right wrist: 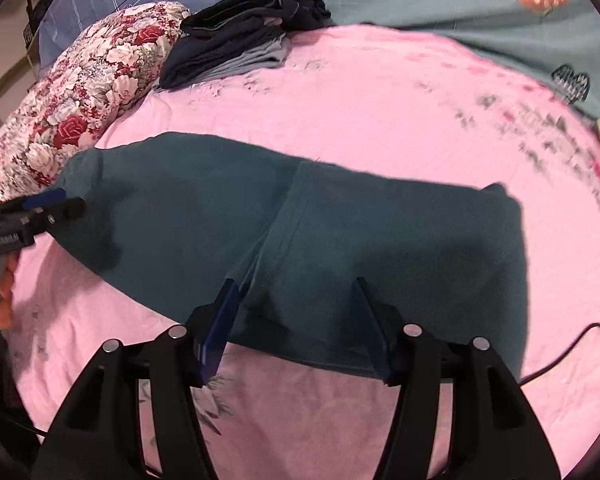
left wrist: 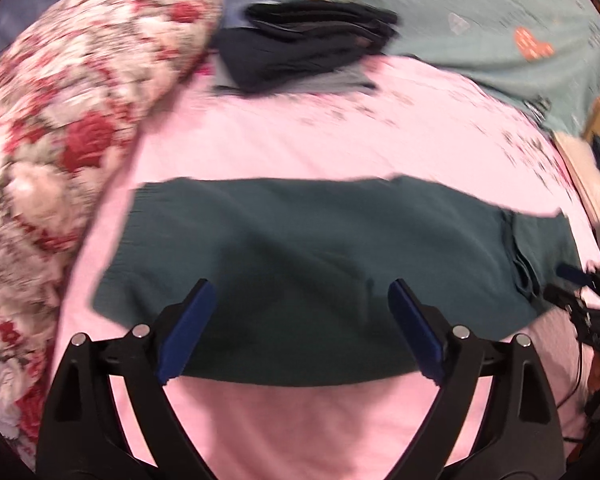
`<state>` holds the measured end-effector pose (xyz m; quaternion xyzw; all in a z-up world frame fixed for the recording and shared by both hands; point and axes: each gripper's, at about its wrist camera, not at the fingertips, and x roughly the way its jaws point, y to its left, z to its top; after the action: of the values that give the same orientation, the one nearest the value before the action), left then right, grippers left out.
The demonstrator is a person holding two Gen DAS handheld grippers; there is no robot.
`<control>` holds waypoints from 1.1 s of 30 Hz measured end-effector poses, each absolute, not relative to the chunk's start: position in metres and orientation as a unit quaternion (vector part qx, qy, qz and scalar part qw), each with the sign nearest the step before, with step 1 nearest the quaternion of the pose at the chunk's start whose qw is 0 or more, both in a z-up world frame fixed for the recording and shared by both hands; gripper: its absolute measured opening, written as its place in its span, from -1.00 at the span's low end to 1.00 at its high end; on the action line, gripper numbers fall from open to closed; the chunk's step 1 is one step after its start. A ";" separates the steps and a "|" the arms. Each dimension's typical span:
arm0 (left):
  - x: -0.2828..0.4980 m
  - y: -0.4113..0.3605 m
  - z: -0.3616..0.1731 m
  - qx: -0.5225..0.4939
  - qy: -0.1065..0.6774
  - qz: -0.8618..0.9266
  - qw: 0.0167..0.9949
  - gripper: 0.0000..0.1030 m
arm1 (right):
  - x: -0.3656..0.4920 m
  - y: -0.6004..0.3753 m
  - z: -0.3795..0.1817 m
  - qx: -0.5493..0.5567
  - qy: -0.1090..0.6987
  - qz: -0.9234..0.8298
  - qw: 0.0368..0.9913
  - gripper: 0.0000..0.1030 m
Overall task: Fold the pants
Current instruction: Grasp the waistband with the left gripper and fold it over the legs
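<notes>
Teal pants (left wrist: 300, 264) lie folded flat across the pink sheet (left wrist: 320, 136) on the bed. Left gripper (left wrist: 300, 320) jaws wide apart above the cloth, nothing between them. Right gripper (right wrist: 296, 320) jaws apart over the near edge (contact unclear). Stack of dark clothes (right wrist: 240, 36) beside the floral pillow (right wrist: 84, 92).

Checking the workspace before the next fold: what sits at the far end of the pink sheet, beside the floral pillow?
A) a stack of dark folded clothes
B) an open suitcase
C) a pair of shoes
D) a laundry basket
A: a stack of dark folded clothes lies on the far edge of the pink sheet, next to the floral pillow.
</notes>
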<state>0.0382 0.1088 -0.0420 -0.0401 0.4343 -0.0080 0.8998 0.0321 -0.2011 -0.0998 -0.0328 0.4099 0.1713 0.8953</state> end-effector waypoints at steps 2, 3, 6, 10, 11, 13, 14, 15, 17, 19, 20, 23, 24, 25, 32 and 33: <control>0.039 0.128 -0.040 -0.052 0.434 0.014 0.899 0.76 | 0.028 -0.200 -0.097 -0.035 0.402 0.174 0.898 0.17; 0.039 0.136 -0.039 -0.057 0.434 0.024 0.899 0.76 | 0.028 -0.200 -0.097 -0.035 0.401 0.177 0.898 0.17; 0.040 0.161 -0.039 -0.073 0.434 0.051 0.896 0.76 | 0.027 -0.197 -0.095 -0.040 0.397 0.182 0.899 0.17; 0.044 0.182 -0.045 -0.084 0.441 0.068 0.891 0.76 | 0.025 -0.195 -0.095 -0.039 0.395 0.189 0.898 0.17; 0.045 0.185 -0.048 -0.089 0.445 0.069 0.888 0.76 | 0.025 -0.195 -0.095 -0.038 0.394 0.190 0.898 0.17; 0.048 0.190 -0.055 -0.097 0.454 0.067 0.883 0.75 | 0.025 -0.195 -0.096 -0.033 0.394 0.191 0.898 0.17; 0.049 0.192 -0.059 -0.099 0.460 0.062 0.880 0.72 | 0.026 -0.196 -0.096 -0.031 0.394 0.191 0.899 0.17; 0.051 0.191 -0.062 -0.100 0.465 0.062 0.877 0.66 | 0.026 -0.196 -0.096 -0.030 0.394 0.190 0.899 0.17; 0.053 0.190 -0.068 -0.099 0.473 0.058 0.874 0.37 | 0.027 -0.198 -0.096 -0.025 0.394 0.188 0.899 0.17; 0.054 0.184 -0.073 -0.084 0.481 0.060 0.871 -0.03 | 0.028 -0.199 -0.096 -0.022 0.394 0.187 0.900 0.17; 0.054 0.181 -0.074 -0.076 0.482 0.058 0.871 -0.17 | 0.028 -0.200 -0.096 -0.020 0.394 0.187 0.900 0.17; 0.052 0.165 -0.072 -0.023 0.478 0.060 0.876 -0.50 | 0.029 -0.201 -0.098 -0.017 0.397 0.188 0.898 0.17; 0.051 0.158 -0.072 0.004 0.476 0.064 0.877 -0.58 | 0.030 -0.201 -0.099 -0.015 0.397 0.188 0.898 0.17; 0.051 0.149 -0.071 0.031 0.473 0.064 0.878 -0.63 | 0.030 -0.201 -0.099 -0.014 0.398 0.189 0.898 0.17; 0.043 0.125 -0.038 0.011 0.448 0.014 0.894 -0.72 | 0.031 -0.205 -0.101 0.000 0.399 0.196 0.896 0.17; 0.042 0.120 -0.031 0.007 0.442 0.003 0.897 -0.72 | 0.031 -0.206 -0.100 0.002 0.397 0.198 0.896 0.17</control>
<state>0.0423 0.1198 -0.0307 0.0074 0.4420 0.0028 0.8970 0.0306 -0.2057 -0.1003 0.0017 0.3975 0.1978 0.8960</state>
